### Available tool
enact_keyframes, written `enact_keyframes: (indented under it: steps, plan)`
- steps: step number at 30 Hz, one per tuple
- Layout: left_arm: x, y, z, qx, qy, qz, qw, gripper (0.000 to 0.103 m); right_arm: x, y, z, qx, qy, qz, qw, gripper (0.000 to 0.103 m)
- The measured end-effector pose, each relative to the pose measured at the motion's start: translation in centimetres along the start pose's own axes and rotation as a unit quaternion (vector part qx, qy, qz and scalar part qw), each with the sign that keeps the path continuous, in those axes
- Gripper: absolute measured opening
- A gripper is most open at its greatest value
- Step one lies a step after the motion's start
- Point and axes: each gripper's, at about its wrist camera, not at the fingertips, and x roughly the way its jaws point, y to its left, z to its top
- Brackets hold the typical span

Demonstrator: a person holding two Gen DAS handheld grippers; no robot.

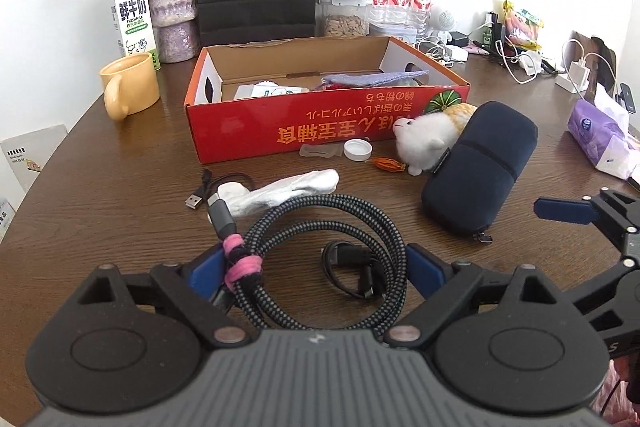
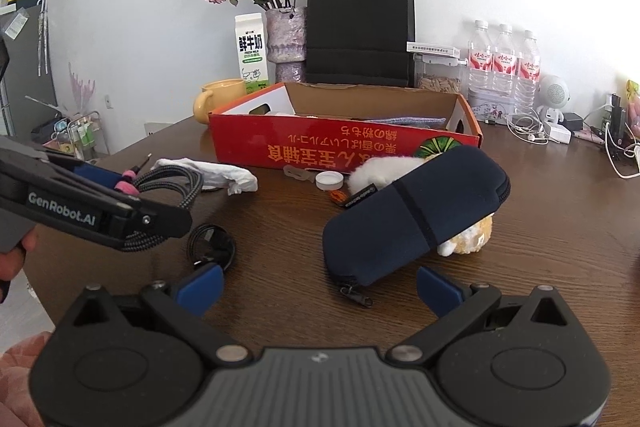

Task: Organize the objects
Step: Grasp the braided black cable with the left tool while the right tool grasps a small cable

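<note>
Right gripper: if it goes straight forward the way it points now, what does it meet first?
Most likely the dark blue zip pouch, which lies on the table just ahead of the open right gripper, zipper end nearest. Depth is hard to judge.

A thick grey-and-black braided cable coiled into a loop (image 1: 320, 251) and bound with a pink-and-black tie hangs above the brown wooden table, a small black cable coil (image 1: 352, 269) lying beneath it. Behind it lie a crumpled white cloth (image 1: 288, 193), a dark navy zip pouch (image 1: 480, 167) leaning on a white and yellow plush animal (image 1: 424, 139), and a white bottle cap (image 1: 357, 149). A red, open-topped cardboard box (image 1: 320, 127) stands beyond them, holding a grey-blue fabric pouch (image 1: 376, 77).
</note>
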Motion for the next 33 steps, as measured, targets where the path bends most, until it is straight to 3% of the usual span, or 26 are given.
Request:
enact_keyframes:
  steps: [7,22,29,31,33]
  plan:
    - [-1.0,0.4,-0.6,-0.002,-0.005,-0.009,0.9999,0.094,0.3,1.3,0.2,-0.013,0.004,0.012,1.0,0.103]
    - [-1.8,5.1,-2.1,-0.05,-0.006,0.04,0.9979,0.094,4.9,4.8,1.2,-0.047,0.041,0.053,0.997,0.102]
    - [-1.4,5.9,-2.4,-0.058,-0.002,0.041,0.9975,0.094,7.0,5.5,1.5,-0.045,0.054,0.064,0.995,0.084]
    - [-1.3,6.1,-2.4,-0.06,-0.001,0.04,0.9974,0.094,7.2,5.6,1.6,-0.041,0.049,0.066,0.996,0.066]
    - [-1.3,6.1,-2.5,-0.061,0.0,0.039,0.9974,0.094,7.3,5.7,1.7,-0.044,0.046,0.063,0.996,0.06]
